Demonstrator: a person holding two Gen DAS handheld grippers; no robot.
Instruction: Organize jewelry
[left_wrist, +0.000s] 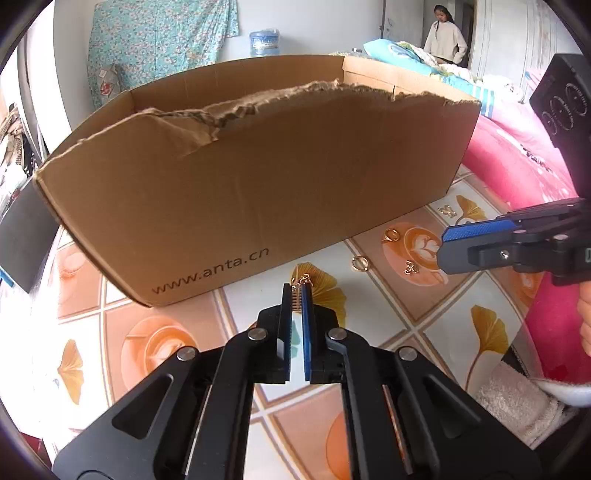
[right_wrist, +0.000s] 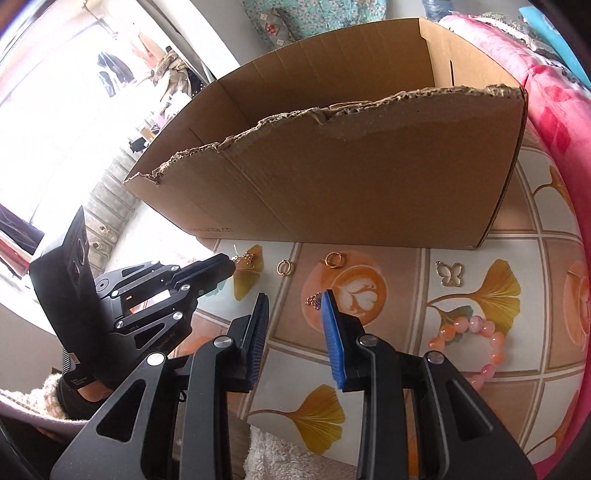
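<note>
On the flowery tablecloth (left_wrist: 388, 332), beside the cardboard box (left_wrist: 258, 192): left gripper (left_wrist: 297, 295) pinched shut on a gold earring (left_wrist: 301, 281); right gripper (right_wrist: 295, 306) apart, over another; next, probably, up into box.

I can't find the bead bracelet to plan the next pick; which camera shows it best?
The right wrist view: the pink and orange bead bracelet lies on the tablecloth, right of the right gripper, partly hidden behind its finger. The left wrist view does not show it.
</note>
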